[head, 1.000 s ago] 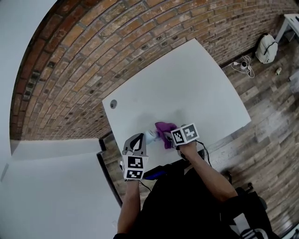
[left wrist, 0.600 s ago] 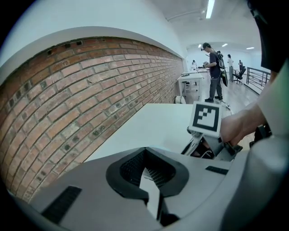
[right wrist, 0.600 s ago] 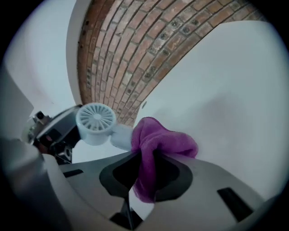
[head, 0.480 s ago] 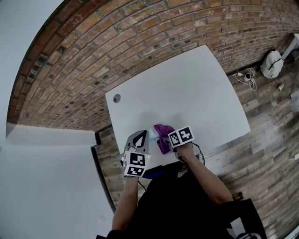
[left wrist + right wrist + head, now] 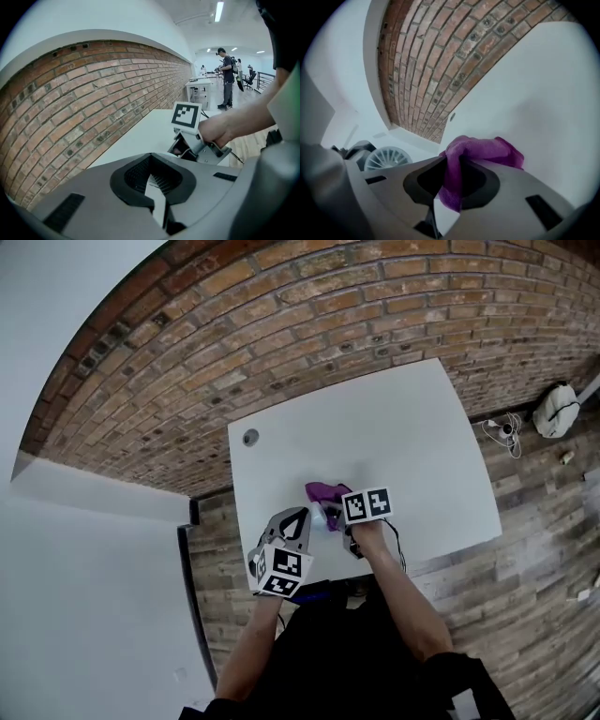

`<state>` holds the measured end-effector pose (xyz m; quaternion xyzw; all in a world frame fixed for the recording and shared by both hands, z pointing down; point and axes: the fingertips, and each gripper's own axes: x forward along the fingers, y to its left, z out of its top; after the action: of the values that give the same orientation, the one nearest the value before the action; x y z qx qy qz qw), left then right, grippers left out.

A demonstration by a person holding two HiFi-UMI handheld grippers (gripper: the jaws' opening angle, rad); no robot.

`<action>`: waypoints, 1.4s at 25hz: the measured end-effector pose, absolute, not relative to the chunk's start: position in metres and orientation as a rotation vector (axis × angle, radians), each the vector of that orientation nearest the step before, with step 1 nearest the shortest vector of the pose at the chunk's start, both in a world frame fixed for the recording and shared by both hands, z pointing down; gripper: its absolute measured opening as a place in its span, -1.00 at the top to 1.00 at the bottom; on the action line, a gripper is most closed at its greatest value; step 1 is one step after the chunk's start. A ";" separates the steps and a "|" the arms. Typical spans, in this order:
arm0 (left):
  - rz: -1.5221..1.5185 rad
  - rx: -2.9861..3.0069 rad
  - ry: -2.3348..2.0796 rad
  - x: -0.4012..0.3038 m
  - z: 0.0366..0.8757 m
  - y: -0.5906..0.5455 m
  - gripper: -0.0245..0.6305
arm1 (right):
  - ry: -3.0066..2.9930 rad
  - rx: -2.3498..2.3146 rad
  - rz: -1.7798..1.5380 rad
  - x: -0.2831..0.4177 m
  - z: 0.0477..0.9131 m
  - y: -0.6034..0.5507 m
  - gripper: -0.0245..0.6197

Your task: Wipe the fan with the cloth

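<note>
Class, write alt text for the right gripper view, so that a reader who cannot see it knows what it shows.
The right tool is clamped on a bunched purple cloth over a white table. A small round white fan shows at lower left, and a brick wall runs behind the table.

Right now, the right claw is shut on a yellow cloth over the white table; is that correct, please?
Not quite: the cloth is purple, not yellow. The right gripper view shows the right claw shut on it over the white table.
</note>
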<state>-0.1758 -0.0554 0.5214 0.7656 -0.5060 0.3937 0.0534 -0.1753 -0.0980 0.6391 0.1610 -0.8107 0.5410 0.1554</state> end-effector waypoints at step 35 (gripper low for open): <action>1.241 2.331 -1.410 -0.184 0.514 -0.035 0.92 | -2.271 0.401 1.376 -0.114 0.648 -0.061 0.72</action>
<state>-0.1843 -0.0353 0.5138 0.7765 -0.4697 0.4135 0.0737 -0.1135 -0.0609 0.6476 0.1454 -0.8238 0.4990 0.2261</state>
